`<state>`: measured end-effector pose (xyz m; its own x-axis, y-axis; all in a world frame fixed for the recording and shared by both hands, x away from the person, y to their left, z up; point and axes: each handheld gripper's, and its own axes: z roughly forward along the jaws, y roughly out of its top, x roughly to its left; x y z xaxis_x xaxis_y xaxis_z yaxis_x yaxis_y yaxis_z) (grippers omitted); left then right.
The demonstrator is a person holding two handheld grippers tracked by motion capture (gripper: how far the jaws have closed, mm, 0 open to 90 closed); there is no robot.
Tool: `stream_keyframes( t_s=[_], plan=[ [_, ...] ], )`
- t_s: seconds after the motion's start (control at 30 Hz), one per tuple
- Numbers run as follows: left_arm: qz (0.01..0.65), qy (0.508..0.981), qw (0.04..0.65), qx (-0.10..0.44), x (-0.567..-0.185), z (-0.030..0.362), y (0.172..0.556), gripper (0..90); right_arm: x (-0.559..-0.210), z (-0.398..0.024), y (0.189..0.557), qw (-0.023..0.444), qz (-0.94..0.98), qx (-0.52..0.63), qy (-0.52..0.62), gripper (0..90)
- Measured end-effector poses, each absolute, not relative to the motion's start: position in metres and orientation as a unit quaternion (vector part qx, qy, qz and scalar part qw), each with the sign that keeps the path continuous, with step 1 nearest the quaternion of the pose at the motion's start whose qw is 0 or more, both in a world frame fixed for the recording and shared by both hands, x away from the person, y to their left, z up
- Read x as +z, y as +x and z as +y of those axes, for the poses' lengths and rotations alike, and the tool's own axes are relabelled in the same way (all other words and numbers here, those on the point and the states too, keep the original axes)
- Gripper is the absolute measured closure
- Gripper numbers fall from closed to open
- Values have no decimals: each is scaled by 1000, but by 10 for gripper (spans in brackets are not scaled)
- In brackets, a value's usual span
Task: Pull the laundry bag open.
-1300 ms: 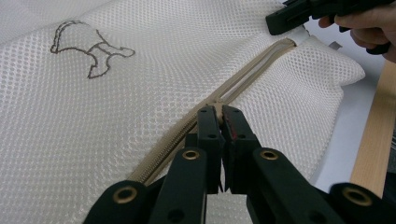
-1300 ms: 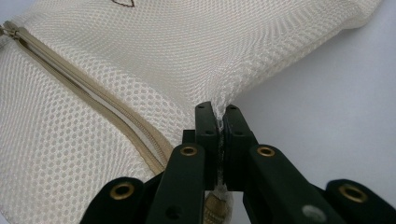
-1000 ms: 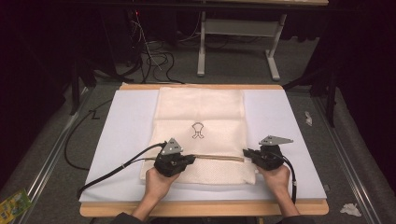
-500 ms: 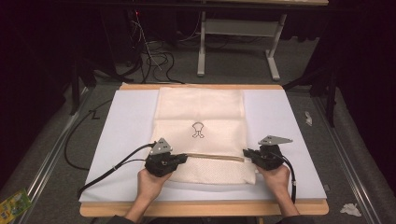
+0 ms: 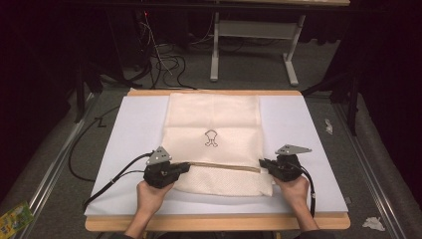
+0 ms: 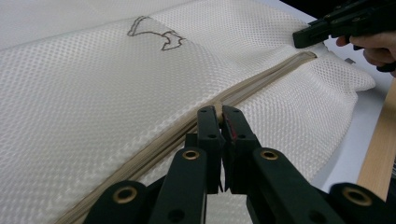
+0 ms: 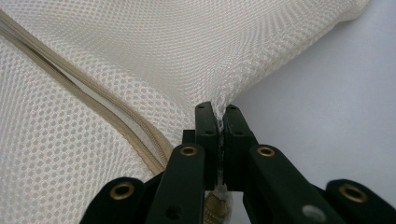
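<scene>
Dark room behind; wooden table (image 5: 214, 222) carries a white sheet (image 5: 127, 144), and on it lies the cream mesh laundry bag (image 5: 214, 119) with a small dark outline print (image 5: 211, 138), reaching from the far edge to near the person

Beige zipper (image 5: 219, 166) runs left-right across the bag's near part

Left hand-held gripper (image 6: 218, 113): jaws clamped on the zipper pull, at the left end of the zip line in the high view (image 5: 185, 166)

Right hand-held gripper (image 7: 218, 111): jaws pinched on a fold of mesh at the bag's right edge, beside the zipper's end; high view (image 5: 262, 163)

Change over the last second: left hand-held gripper slid leftward along the zipper, from near the bag's middle-left to its left edge; right one held still as anchor

Judgement: zipper travel looks almost complete; whether teeth are opened or joined behind the pull I cannot tell for sure
</scene>
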<state>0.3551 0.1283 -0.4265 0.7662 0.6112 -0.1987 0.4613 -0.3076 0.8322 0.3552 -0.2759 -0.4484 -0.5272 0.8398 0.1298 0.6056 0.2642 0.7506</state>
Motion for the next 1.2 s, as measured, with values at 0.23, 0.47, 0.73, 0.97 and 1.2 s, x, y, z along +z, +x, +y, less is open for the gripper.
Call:
stream_keyframes(
  t_s=[0.23, 0.47, 0.73, 0.97, 1.2],
  plan=[
    [343, 798, 489, 84, -425, 140, 354, 873, -448, -275, 355, 153, 783, 390, 460, 886],
    [348, 796, 488, 87, -425, 148, 355, 873, -448, -275, 355, 152, 781, 392, 462, 886],
    [356, 791, 489, 89, -425, 156, 354, 873, -447, -276, 355, 153, 781, 390, 462, 886],
    [357, 790, 490, 87, -425, 157, 355, 873, -446, -275, 356, 154, 782, 391, 460, 886],
    [362, 788, 490, 89, -425, 163, 355, 873, -445, -277, 356, 155, 782, 390, 461, 887]
  ],
)
